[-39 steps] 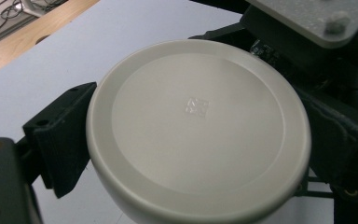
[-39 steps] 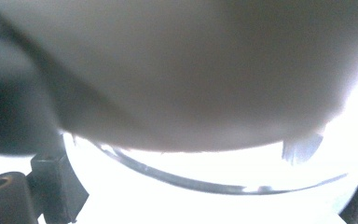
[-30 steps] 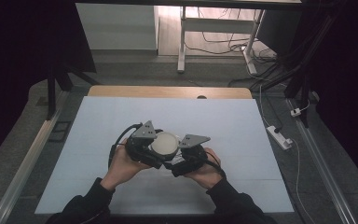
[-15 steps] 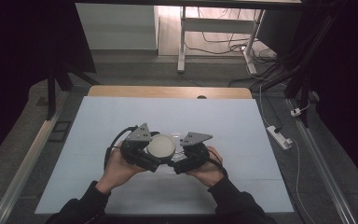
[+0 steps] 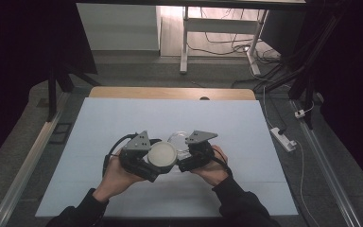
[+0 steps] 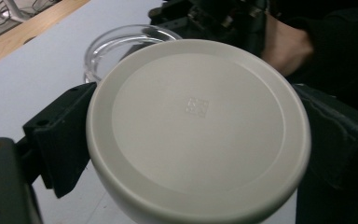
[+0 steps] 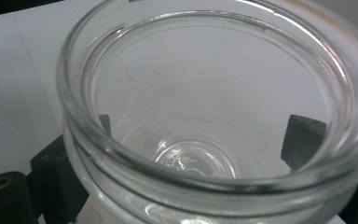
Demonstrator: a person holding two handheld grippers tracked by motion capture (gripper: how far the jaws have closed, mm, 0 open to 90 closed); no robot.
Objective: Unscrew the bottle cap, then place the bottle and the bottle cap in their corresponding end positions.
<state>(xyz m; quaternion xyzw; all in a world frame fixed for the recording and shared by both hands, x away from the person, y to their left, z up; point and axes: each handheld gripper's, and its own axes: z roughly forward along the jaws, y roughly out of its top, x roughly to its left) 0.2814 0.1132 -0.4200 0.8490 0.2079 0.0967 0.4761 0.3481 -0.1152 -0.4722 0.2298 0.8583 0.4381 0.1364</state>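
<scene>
While clamped in left claw (image 6: 191,154), lid (image 6: 198,126) beside jar (image 7: 205,116).

The round, off-white lid (image 6: 198,128) is off the jar, tilted, its flat top facing up. The clear glass jar (image 7: 214,121) stands open and empty just beside it, above the table.

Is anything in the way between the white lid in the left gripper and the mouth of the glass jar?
Nothing visible. The left gripper holds the round white plastic lid beside the clear glass jar gripped by the right gripper; the jar's mouth is open and empty.
</scene>
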